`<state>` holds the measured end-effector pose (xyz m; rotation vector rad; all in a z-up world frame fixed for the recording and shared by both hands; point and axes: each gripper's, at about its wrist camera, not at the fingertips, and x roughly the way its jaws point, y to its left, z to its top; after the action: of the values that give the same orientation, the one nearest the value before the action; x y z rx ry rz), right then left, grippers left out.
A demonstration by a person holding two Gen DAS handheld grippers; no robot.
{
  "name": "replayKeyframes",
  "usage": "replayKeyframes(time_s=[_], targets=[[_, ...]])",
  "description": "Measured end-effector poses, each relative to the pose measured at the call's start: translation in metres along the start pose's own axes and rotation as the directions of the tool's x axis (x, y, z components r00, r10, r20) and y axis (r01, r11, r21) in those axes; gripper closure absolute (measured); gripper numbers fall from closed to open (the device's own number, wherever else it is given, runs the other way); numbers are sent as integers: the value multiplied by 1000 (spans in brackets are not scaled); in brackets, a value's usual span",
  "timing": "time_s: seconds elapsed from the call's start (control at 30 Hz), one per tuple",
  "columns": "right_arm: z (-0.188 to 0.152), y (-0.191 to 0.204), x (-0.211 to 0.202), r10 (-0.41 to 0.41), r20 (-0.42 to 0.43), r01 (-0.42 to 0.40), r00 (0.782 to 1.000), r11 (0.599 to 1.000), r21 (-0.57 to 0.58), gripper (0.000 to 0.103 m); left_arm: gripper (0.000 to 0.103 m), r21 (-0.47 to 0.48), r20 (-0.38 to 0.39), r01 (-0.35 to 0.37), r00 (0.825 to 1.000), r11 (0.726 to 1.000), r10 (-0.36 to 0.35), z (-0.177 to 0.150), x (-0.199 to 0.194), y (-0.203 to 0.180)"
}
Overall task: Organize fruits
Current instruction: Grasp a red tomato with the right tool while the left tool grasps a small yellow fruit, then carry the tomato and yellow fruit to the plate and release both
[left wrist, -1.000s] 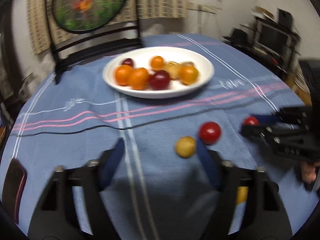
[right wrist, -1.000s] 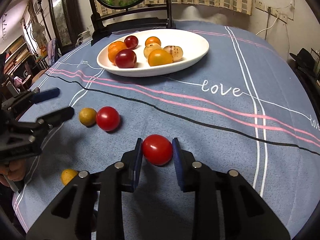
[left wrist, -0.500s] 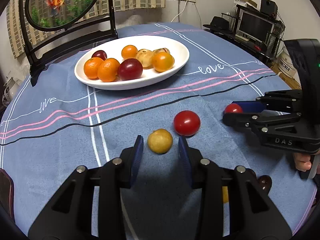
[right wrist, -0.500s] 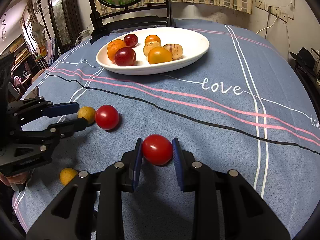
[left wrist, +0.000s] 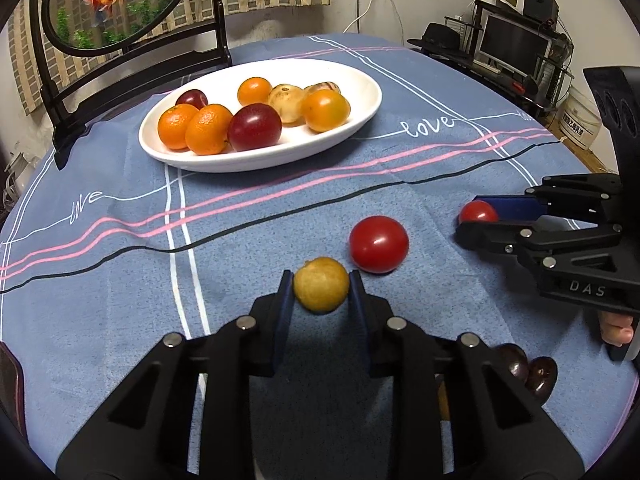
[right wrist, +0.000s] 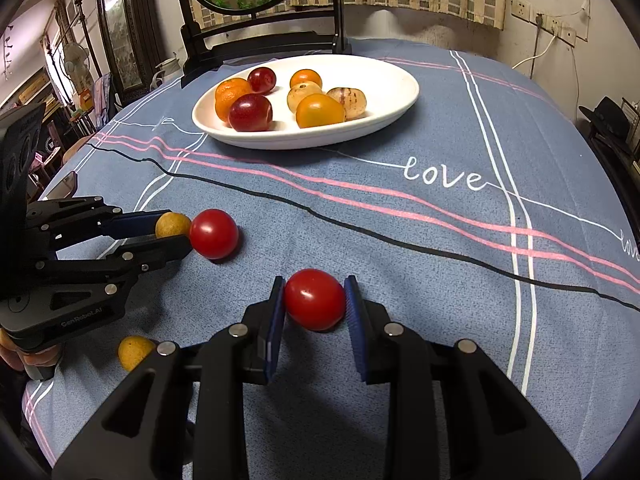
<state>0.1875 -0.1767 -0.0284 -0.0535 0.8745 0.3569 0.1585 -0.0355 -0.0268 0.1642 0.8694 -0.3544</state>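
Left gripper (left wrist: pixel 321 288): jaws clenched on yellow fruit (left wrist: pixel 321 290), resting on the bench (left wrist: pixel 120 300). Right gripper (right wrist: pixel 315 300): jaws clenched on red tomato (right wrist: pixel 315 299). Second tomato (left wrist: pixel 379 244) lies between them. Farther back, white plate (left wrist: pixel 360 80) holds mixed fruit.

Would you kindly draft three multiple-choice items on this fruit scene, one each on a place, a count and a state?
1. Where does the loose red tomato lie?
A. on the white plate
B. on the tablecloth beside the yellow fruit
C. under the chair

2. How many fruits lie on the white plate?
A. three
B. seven
C. ten

3. What is between the fingers of the right gripper?
A. a red tomato
B. an orange
C. nothing

Key: 1 B, it rests on the cloth right of the yellow fruit in the left gripper; 2 B, seven show on the plate; 3 A, the held tomato sits between both pads.
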Motion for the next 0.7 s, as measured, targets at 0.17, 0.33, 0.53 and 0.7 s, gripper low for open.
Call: replayKeyframes(time_s=[0.17, 0.33, 0.53, 0.7], targets=[[0, 0, -1, 3, 3, -3, 1000, 1000, 3, 74, 75, -18, 17, -2, 1000, 1000, 2, 0, -6, 3], [2, -1, -9, 46, 45, -46, 998, 999, 13, 73, 75, -66, 70, 23, 997, 998, -18, 3, -23, 10], [18, -2, -22, 93, 152, -99, 984, 995, 32, 73, 75, -150, 137, 48, 990, 988, -27, 21, -33, 28], [51, -7, -21, 112, 251, -138, 962, 987, 88, 73, 75, -195, 172, 55, 985, 979, -21, 52, -29, 43]])
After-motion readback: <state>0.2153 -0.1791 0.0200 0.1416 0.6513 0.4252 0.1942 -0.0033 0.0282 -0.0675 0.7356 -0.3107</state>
